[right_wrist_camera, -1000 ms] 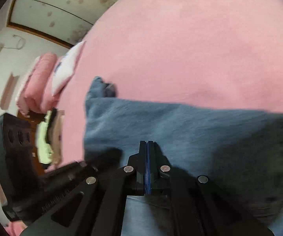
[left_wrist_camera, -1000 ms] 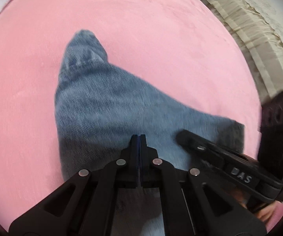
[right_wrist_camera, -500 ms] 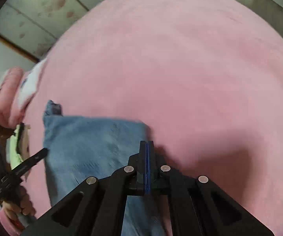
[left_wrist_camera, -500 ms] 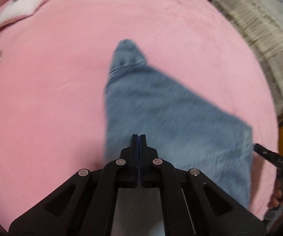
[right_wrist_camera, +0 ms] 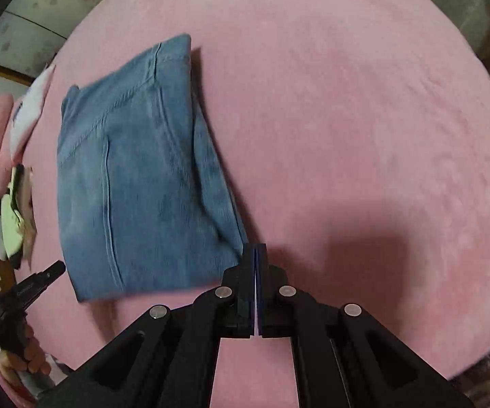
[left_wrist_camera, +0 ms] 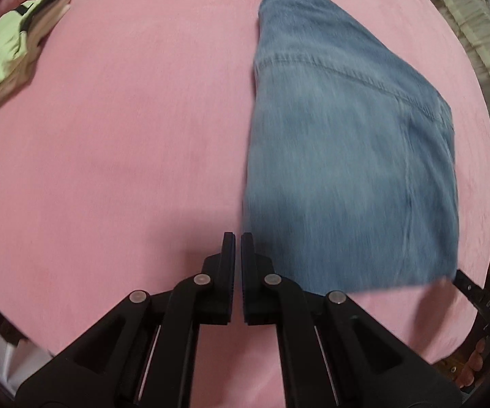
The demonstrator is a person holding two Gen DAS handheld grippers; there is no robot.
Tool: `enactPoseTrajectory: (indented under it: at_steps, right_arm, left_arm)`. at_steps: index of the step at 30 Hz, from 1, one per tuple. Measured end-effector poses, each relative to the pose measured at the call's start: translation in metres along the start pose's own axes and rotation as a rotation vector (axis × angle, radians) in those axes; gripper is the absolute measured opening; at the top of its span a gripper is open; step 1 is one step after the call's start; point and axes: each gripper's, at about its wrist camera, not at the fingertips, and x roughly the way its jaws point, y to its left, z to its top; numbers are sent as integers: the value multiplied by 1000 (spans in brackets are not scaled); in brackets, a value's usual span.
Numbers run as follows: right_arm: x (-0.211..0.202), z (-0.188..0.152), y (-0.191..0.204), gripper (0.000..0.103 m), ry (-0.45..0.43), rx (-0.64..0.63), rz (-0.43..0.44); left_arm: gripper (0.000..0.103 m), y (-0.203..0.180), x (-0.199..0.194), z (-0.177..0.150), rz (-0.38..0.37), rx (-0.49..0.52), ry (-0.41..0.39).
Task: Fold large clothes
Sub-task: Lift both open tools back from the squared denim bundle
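Now released and drawn back from the folded blue denim jeans (left_wrist_camera: 343, 156), lying flat on the pink plush bed (left_wrist_camera: 126, 142) just ahead of both: left gripper (left_wrist_camera: 238, 238) jaws parted a sliver and empty, right gripper (right_wrist_camera: 256, 250) jaws pressed together and empty, suggesting this fold is finished.

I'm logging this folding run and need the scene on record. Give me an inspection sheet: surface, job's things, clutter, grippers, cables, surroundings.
Surface: pink blanket, smooth, covering the bed.
Job's things: folded jeans lying flat on the blanket, held by neither gripper.
Clutter: pile of light green and beige clothes at the far left edge; white pillow beyond it.
Grippers: left gripper slightly open, empty, just beside the jeans' near corner; right gripper shut, empty, at the jeans' other near corner.
Cables: nothing seen.
Surroundings: cream ruffled bedding to the right; tiled floor.
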Motion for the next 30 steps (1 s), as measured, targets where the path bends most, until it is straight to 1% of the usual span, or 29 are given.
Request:
enactPoseTrajectory:
  at_steps: [2, 3, 5, 6, 7, 8, 9, 10, 11, 12, 13, 14, 15, 16, 17, 18, 20, 23, 26, 30]
  right_arm:
    - [1, -11, 22, 3, 8, -9, -17]
    - [0, -15, 32, 3, 15, -16, -9]
    - [-18, -22, 41, 4, 15, -41, 23]
    - [-30, -25, 41, 9, 11, -62, 29]
    - [-38, -28, 52, 13, 5, -101, 23]
    - [-43, -28, 66, 23, -5, -141, 15]
    - [-58, -30, 73, 30, -19, -173, 12]
    - [-67, -33, 84, 33, -42, -214, 12]
    - [-76, -34, 90, 36, -58, -242, 12]
    - [-84, -37, 99, 38, -74, -275, 10]
    - [-93, -40, 106, 40, -88, -304, 6]
    - [-102, -43, 112, 47, -101, -327, -3]
    - [-109, -46, 113, 57, -111, -339, -9]
    - [-116, -49, 118, 63, -126, -356, -7]
    - [-123, -53, 121, 73, -143, -372, 2]
    - [-133, -56, 124, 78, -154, -385, 6]
    - [-143, -60, 128, 80, -173, -407, 2]
    - [-149, -60, 132, 84, -184, -411, -11]
    - [-151, -60, 134, 85, -176, -408, -30]
    - [-145, -60, 135, 87, -166, -399, -41]
  left_arm:
    - [1, -4, -14, -14, 12, 5, -4]
    - [1, -6, -21, -18, 15, 10, -9]
    - [1, -12, -41, -26, 16, 23, -31]
    - [2, -16, -52, -28, 13, 27, -48]
    - [4, -22, -63, -30, 11, 29, -64]
    - [10, -24, -75, -33, 8, 26, -87]
    - [15, -26, -87, -35, 1, 21, -114]
    - [30, -28, -97, -37, -4, 14, -136]
    - [49, -29, -105, -36, -4, 5, -150]
    - [55, -29, -112, -38, -7, -3, -164]
    - [58, -30, -122, -42, -24, -8, -185]
    - [58, -28, -134, -50, -35, -3, -195]
    - [58, -27, -143, -54, -42, 9, -204]
    - [58, -30, -148, -57, -42, 20, -214]
    - [58, -32, -154, -60, -37, 32, -225]
    - [59, -34, -158, -63, -36, 44, -237]
    - [63, -37, -164, -68, -31, 59, -243]
    - [66, -40, -167, -73, -25, 64, -244]
    - [69, -43, -164, -76, -29, 71, -244]
    - [71, -48, -162, -80, -33, 97, -245]
